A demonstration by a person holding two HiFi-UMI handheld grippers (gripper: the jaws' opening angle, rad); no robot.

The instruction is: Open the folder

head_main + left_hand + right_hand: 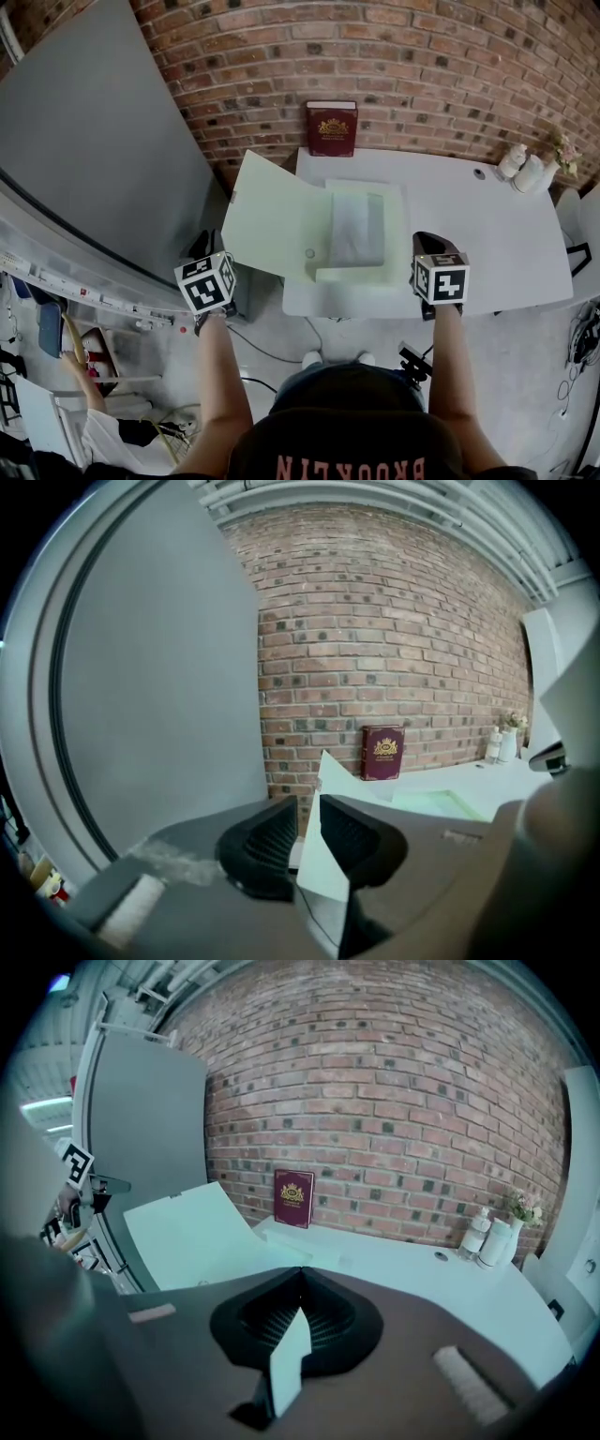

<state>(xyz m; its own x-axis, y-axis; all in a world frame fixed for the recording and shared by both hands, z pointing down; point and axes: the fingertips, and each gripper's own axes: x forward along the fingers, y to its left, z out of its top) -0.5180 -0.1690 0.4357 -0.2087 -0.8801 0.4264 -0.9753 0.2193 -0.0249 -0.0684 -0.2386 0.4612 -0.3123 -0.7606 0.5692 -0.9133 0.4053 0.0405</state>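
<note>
A pale green folder lies open on the white table. Its cover is swung out to the left, past the table's edge and tilted up. My left gripper is at the cover's lower left edge. In the left gripper view its jaws are shut on the cover sheet, which runs between the pads. My right gripper is at the folder's near right corner. In the right gripper view it is shut on a pale strip of the folder. The raised cover shows at the left there.
A dark red book stands against the brick wall at the back of the table. White bottles and a small flower sit at the back right corner. A large grey panel stands to the left, with shelves of clutter below it.
</note>
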